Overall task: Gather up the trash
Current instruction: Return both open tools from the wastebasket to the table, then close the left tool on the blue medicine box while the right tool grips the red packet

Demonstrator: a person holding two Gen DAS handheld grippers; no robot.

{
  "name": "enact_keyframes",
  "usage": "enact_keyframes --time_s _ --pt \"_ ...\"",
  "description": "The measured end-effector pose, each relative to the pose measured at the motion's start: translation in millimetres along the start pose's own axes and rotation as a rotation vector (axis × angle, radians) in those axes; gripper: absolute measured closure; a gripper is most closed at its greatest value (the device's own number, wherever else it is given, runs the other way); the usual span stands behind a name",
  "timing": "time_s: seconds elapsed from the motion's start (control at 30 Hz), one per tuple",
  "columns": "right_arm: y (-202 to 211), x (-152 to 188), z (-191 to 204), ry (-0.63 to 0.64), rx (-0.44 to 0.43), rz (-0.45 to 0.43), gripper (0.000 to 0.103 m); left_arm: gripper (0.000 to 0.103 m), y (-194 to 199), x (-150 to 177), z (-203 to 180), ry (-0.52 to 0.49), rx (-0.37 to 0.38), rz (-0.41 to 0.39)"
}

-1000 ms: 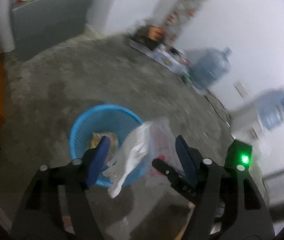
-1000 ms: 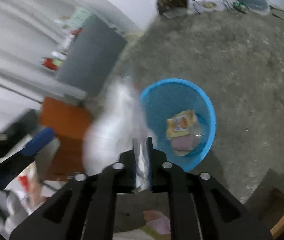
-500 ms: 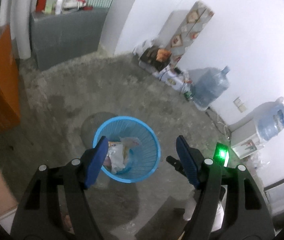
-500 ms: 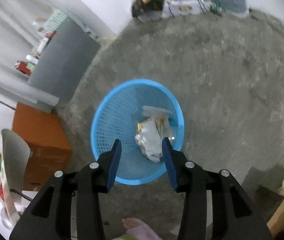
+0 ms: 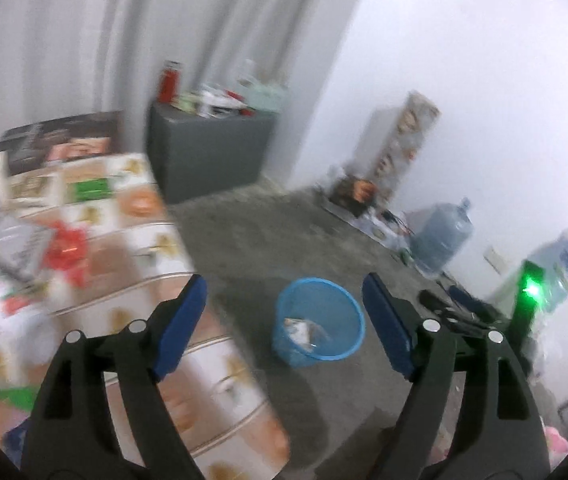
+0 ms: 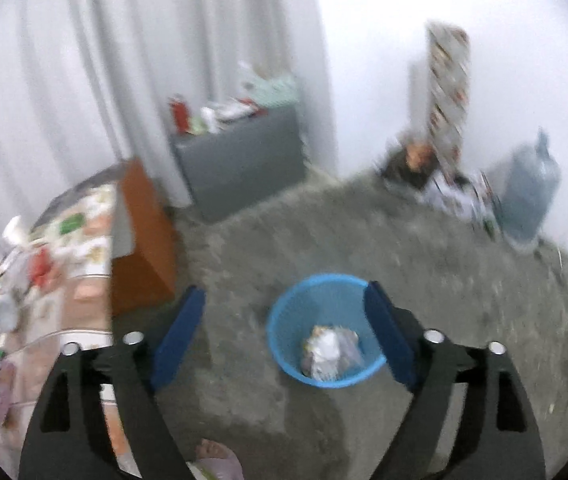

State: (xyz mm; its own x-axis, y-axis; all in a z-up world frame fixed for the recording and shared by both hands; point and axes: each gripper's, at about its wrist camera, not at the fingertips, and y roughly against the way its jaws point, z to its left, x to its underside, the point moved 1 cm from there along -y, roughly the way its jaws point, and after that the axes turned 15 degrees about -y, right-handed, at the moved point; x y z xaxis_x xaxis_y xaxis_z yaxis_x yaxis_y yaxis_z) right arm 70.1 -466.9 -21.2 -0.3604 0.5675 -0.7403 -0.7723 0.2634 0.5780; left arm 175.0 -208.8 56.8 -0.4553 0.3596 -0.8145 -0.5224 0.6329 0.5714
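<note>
Both the left gripper (image 5: 284,316) and right gripper (image 6: 284,328) have wide, empty jaws. Some trash (image 6: 330,350) sits in the blue bin (image 6: 284,316); more waits on the table (image 5: 84,216), left side.

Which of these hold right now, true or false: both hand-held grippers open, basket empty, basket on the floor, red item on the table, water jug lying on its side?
1. Both the left hand-held gripper and the right hand-held gripper are open and hold nothing. True.
2. The blue basket is empty. False: crumpled wrappers and plastic lie in its bottom.
3. The blue basket stands upright on the grey floor. True.
4. A red crumpled item lies on the patterned table. True.
5. The water jug lies on its side. False: it stands upright by the white wall.
</note>
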Motion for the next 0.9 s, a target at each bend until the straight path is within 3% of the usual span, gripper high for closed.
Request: enact_keyframes --time_s 0.1,0.33,0.53,0.73,0.9 --pt "24.0 3.9 40.9 0.061 -0.071 -0.015 0.007 0.025 50.5 16.0 32.3 0.058 -0.05 -0.039" --pt "60.1 10.1 130.4 0.15 -0.253 0.028 0.006 0.023 173.1 72.7 115.0 0.198 -0.24 -0.139" --pt "73.4 17.2 195.3 0.223 -0.382 0.094 0.006 0.023 249.2 128.0 176.0 0.297 -0.377 -0.191" --pt "44.3 23.2 253.0 0.277 -0.434 0.198 0.006 0.023 278.0 162.7 216.8 0.403 -0.415 -0.211" --pt "-11.0 22.4 285.3 0.147 -0.487 0.37 0.007 0.023 275.7 179.7 243.6 0.428 -0.418 -0.178"
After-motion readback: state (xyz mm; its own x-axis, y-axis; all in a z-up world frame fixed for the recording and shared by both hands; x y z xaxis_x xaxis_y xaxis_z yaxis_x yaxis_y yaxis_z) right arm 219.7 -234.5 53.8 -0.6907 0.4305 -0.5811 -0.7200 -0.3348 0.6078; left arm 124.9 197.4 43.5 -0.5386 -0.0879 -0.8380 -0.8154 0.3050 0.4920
